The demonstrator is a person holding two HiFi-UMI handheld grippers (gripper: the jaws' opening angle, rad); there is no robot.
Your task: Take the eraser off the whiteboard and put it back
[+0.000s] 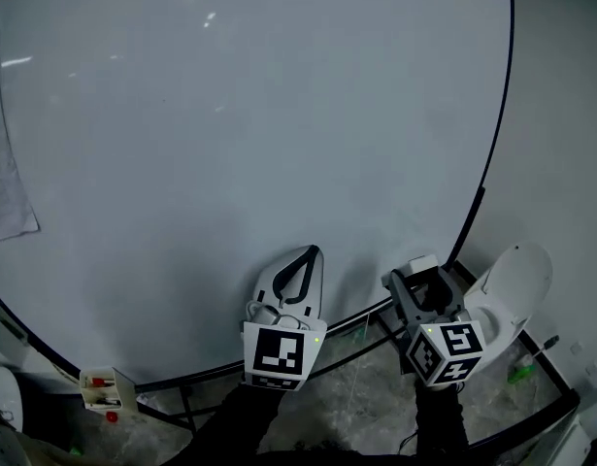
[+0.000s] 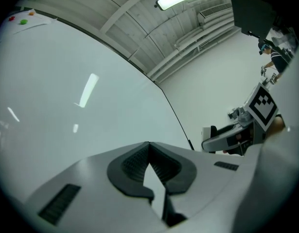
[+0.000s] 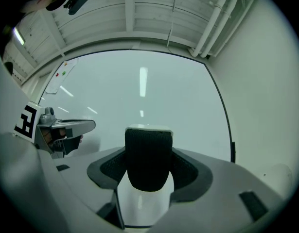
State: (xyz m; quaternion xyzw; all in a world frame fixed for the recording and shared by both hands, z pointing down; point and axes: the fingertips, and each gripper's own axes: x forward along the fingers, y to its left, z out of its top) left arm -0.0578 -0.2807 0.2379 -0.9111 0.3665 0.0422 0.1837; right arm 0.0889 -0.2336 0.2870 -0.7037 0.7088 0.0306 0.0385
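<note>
The big whiteboard (image 1: 230, 144) fills the head view, and both grippers are held up near its lower right edge. My right gripper (image 1: 426, 278) is shut on the eraser (image 1: 422, 264). In the right gripper view the eraser (image 3: 148, 159) stands between the jaws as a black felt block with a white back, just short of the board (image 3: 139, 96). My left gripper (image 1: 310, 254) is left of the right one with its tips together over the board. In the left gripper view its jaws (image 2: 148, 147) meet with nothing between them.
A white cloth (image 1: 7, 163) hangs at the board's left edge. A small box with markers (image 1: 106, 389) sits on the frame at the bottom left. A white rounded seat (image 1: 512, 284) stands right of the board. A wall lies beyond the board's right edge.
</note>
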